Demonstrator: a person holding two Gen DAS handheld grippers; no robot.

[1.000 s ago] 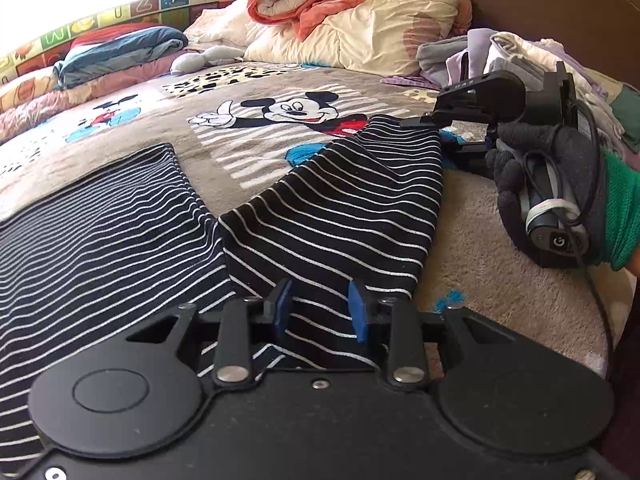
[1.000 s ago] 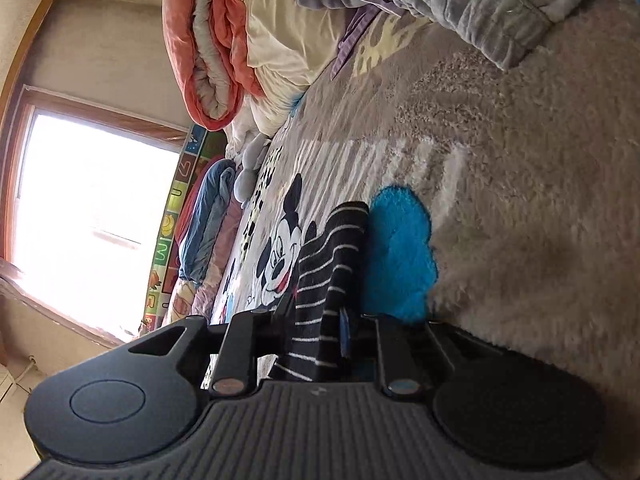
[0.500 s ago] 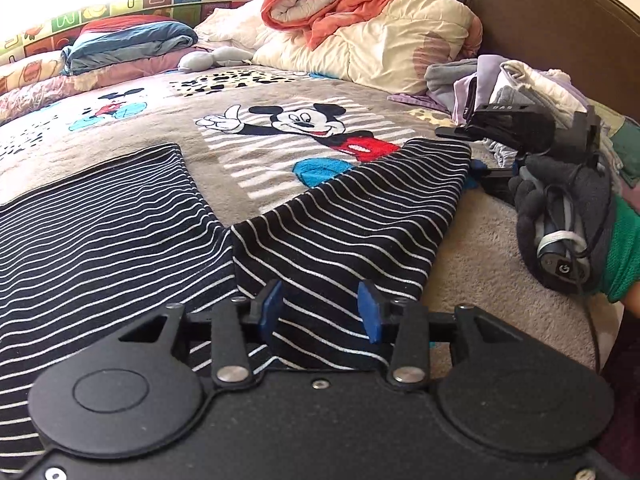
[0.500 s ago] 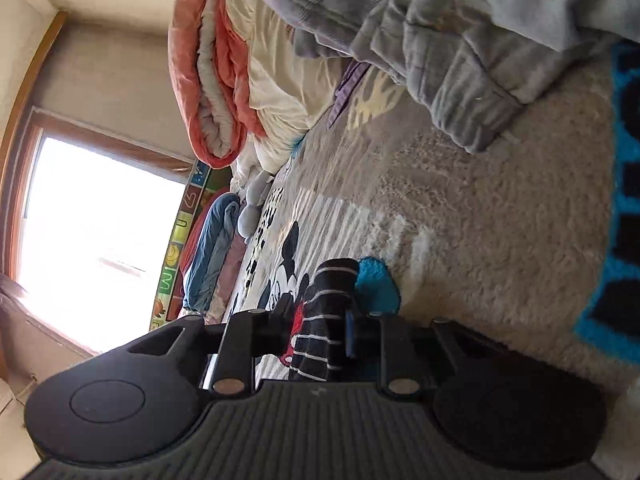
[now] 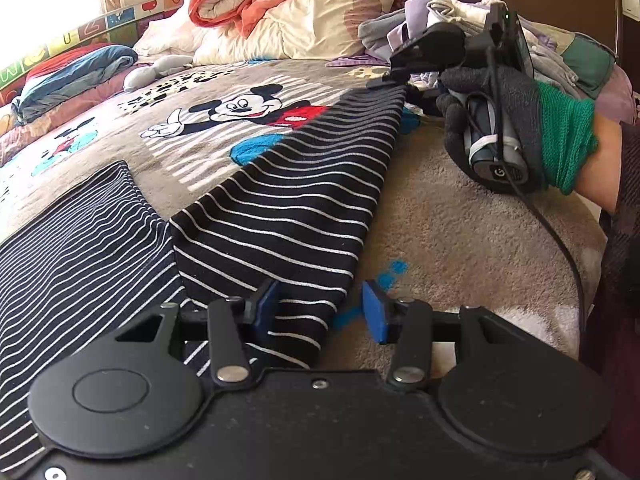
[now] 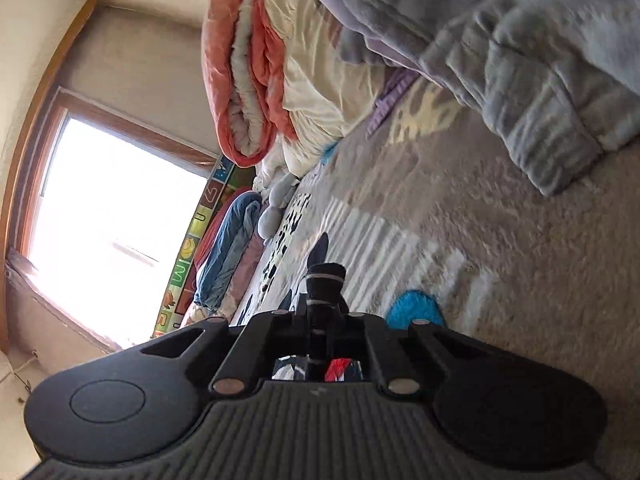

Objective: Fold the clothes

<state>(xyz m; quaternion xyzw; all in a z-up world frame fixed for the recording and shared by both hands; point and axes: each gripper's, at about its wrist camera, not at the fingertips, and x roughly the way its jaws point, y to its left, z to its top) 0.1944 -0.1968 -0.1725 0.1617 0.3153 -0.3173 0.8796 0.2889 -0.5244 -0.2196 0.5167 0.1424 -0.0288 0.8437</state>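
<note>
A black garment with thin white stripes [image 5: 80,248] lies on the bed at the left. Its sleeve [image 5: 288,184] stretches from the near edge to the far right. My left gripper [image 5: 320,306] hangs over the near end of the sleeve. Its jaws are opening: cloth lies between them, and the right blue pad [image 5: 374,312] stands clear of it. My right gripper [image 5: 386,80], held in a gloved hand [image 5: 520,120], is shut on the sleeve's far end. In the right wrist view the bunched striped cuff [image 6: 326,280] sticks out from between the closed jaws of the right gripper [image 6: 324,308].
The Mickey Mouse bedspread [image 5: 460,240] lies under everything. A rolled orange and cream quilt [image 5: 288,4] and a heap of loose clothes [image 5: 560,52] sit at the head. A folded blue blanket [image 5: 76,68] lies far left. The window [image 6: 108,220] is bright.
My left jaws have spread wider over the sleeve. The right gripper has clamped tight on the cuff and drawn it rightward, so the sleeve lies straighter.
</note>
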